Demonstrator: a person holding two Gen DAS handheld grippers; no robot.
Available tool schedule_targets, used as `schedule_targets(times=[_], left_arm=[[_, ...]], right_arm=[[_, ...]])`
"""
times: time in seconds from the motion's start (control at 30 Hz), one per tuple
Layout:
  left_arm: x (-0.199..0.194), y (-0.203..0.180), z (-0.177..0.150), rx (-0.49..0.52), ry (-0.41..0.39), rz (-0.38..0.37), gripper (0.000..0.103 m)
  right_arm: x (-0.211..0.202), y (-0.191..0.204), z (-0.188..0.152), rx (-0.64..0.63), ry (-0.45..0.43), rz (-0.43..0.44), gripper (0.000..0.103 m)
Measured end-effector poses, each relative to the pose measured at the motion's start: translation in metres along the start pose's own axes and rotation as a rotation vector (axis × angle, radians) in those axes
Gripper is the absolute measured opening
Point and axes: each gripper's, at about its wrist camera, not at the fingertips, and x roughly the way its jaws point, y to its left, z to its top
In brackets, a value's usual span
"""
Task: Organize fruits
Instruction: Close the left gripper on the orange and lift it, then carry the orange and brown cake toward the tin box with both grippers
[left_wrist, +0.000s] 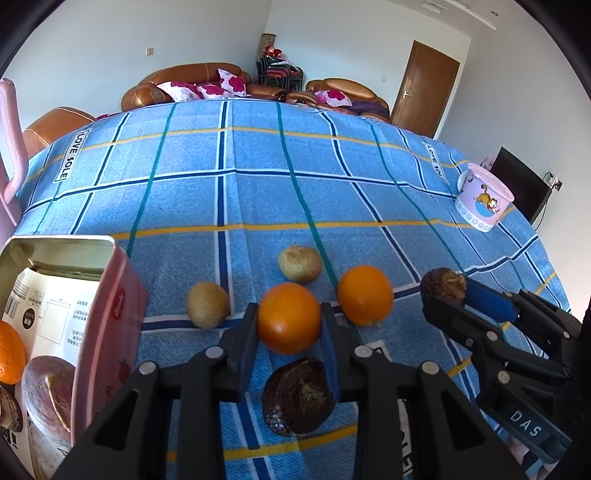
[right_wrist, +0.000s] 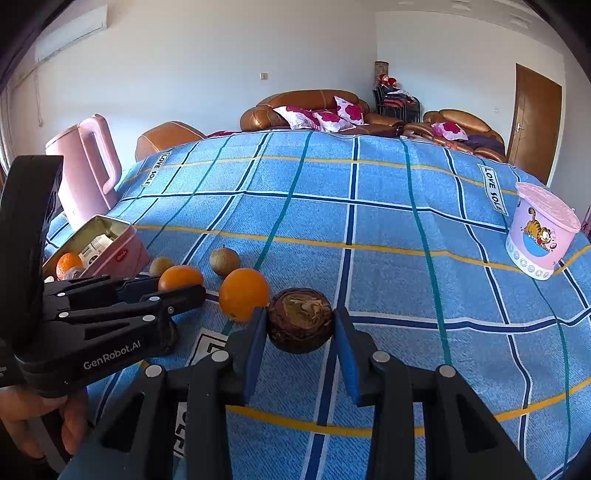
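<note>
Presently your left gripper pinches an orange on the blue checked cloth; your right gripper pinches a brown fruit. A second orange lies at two o'clock of the first, the pink tin at nine.

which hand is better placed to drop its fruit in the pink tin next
Left. The left gripper is shut on an orange, and the open pink tin stands right beside it. The right gripper grips a brown fruit farther from the tin, with the left gripper between them.
</note>
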Motion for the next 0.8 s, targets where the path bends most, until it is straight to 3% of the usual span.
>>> schedule_targets(times=[0.8], left_arm=[[-0.031,-0.008,-0.003,0.052,-0.162,0.001,0.033]], right_arm=[[-0.019,0.001,0.000,-0.017,-0.103,0.033,0.039]])
